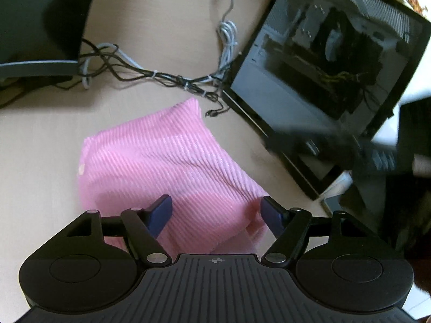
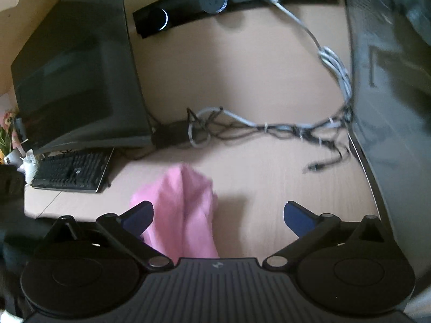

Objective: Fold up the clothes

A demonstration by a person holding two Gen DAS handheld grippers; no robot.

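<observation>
Both grippers, left (image 1: 216,210) and right (image 2: 218,215), gape over the pink ribbed garment (image 1: 161,161); loose cables (image 1: 172,79) at twelve o'clock could snag.

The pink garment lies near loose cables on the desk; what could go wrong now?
1. The pink garment has its far corner close to the cables; dragging it could snag them.
2. Both the left gripper and the right gripper are open, so the fold may slump.
</observation>
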